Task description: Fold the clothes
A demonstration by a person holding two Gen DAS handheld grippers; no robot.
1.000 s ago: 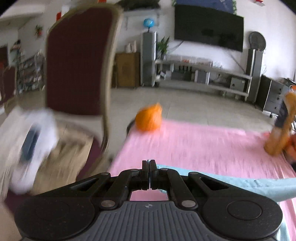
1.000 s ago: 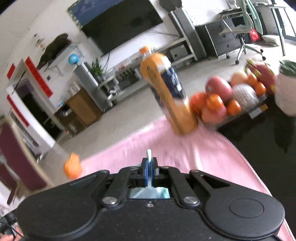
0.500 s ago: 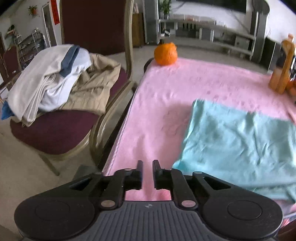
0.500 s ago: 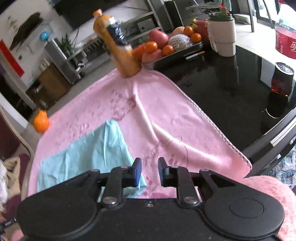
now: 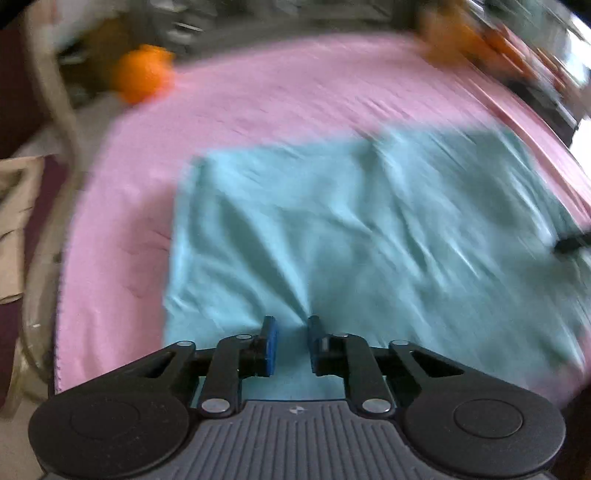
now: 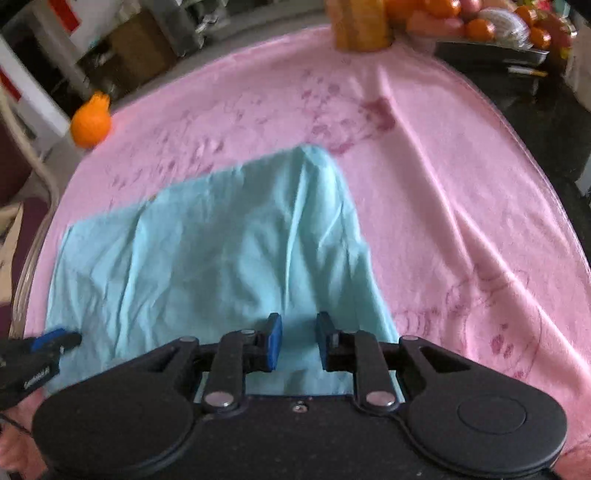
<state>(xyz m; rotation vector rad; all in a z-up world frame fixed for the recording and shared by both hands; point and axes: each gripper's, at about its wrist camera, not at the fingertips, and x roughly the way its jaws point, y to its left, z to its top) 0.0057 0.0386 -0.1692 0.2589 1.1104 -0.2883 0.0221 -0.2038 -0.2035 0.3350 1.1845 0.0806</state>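
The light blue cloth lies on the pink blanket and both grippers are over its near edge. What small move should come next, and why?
Probably lower both grippers onto the near edge of the light blue cloth and close. The left gripper, its jaws closing, and the right gripper both have a gap with cloth showing through it, but nothing is pinched yet. The cloth lies spread on the pink blanket, ready for a fold.

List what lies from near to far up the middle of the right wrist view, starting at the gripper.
Right gripper, its jaws apart over the cloth → light blue cloth → pink blanket with its dark red print → orange bottle at the far edge.
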